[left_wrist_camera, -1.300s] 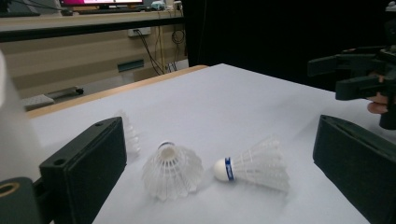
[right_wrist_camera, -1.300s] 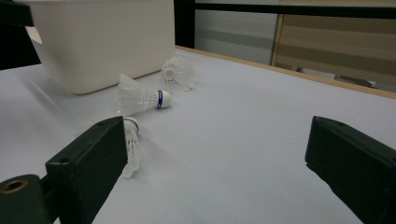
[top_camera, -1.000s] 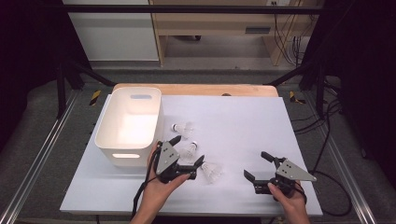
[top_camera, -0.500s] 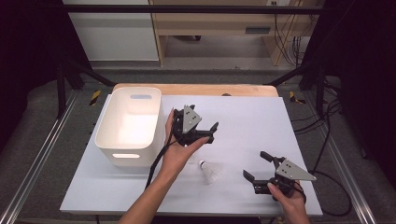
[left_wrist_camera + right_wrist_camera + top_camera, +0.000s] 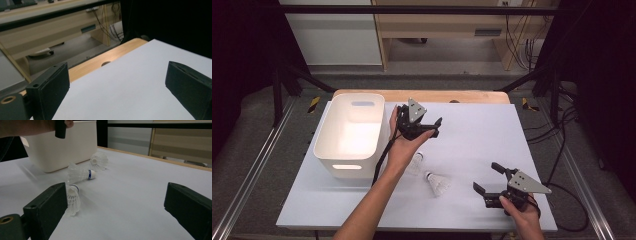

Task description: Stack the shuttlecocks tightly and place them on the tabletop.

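Note:
My left gripper (image 5: 421, 121) is held up over the white table (image 5: 492, 130), just right of the white bin (image 5: 352, 132). Its jaws are wide apart with nothing between them, and in the left gripper view (image 5: 117, 75) they face bare table and its wooden far edge (image 5: 110, 58). My right gripper (image 5: 485, 176) rests open near the front right. One shuttlecock (image 5: 438, 182) lies left of it, and another (image 5: 416, 162) is partly hidden by the left forearm. In the right gripper view (image 5: 116, 197) three shuttlecocks lie ahead: near (image 5: 72, 200), middle (image 5: 78, 175) and far (image 5: 98, 161).
The bin (image 5: 62, 145) stands tall at the table's left, with a handle cutout facing the front. A metal frame rail (image 5: 257, 165) runs along the left side. Cables (image 5: 557, 165) trail off the right edge. Bare table surface stretches across the right and back.
My left gripper rose from the table's front, beside the shuttlecocks, and travelled back to hover beside the bin's far right corner. The right gripper stayed put.

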Action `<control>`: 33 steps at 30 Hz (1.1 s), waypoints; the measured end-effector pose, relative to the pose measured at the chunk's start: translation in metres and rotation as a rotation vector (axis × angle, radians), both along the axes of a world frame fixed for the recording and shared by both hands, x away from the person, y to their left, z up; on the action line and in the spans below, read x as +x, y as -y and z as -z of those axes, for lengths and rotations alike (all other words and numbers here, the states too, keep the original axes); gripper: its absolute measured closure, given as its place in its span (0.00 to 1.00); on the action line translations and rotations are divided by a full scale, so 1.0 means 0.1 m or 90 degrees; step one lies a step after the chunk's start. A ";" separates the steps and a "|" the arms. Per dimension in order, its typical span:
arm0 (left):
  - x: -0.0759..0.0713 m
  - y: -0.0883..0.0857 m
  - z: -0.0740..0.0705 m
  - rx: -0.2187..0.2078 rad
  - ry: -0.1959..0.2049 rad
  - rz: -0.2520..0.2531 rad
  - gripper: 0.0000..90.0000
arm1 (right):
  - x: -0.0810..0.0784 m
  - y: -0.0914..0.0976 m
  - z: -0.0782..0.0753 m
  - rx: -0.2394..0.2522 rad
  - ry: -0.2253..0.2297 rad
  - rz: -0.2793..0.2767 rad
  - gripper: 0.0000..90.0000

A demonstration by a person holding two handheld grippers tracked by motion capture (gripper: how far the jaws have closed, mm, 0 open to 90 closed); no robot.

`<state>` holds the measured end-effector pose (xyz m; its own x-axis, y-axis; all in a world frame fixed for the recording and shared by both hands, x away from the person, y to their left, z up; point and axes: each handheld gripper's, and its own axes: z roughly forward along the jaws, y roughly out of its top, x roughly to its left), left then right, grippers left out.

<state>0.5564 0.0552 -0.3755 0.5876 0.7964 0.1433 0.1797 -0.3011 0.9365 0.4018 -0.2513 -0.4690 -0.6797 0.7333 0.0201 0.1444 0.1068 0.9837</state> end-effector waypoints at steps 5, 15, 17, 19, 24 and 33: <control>0.04 0.02 0.11 0.006 -0.027 -0.012 0.07 | -0.01 -0.01 -0.01 0.003 -0.005 -0.003 0.06; 0.05 -0.07 0.27 0.002 -0.044 -0.050 0.18 | -0.01 0.00 -0.01 0.005 -0.002 -0.001 0.06; 0.05 -0.10 0.31 0.008 -0.048 -0.060 0.20 | -0.01 -0.01 -0.01 0.004 -0.002 -0.003 0.06; 0.05 -0.12 0.36 0.014 -0.052 -0.073 0.23 | -0.01 -0.01 0.00 0.004 -0.006 -0.004 0.06; 0.05 -0.17 0.45 0.040 -0.061 -0.123 0.31 | -0.01 -0.02 0.00 0.000 -0.007 -0.004 0.06; -0.03 -0.19 0.61 0.064 -0.070 -0.136 0.44 | -0.01 -0.03 0.00 0.000 -0.008 -0.007 0.06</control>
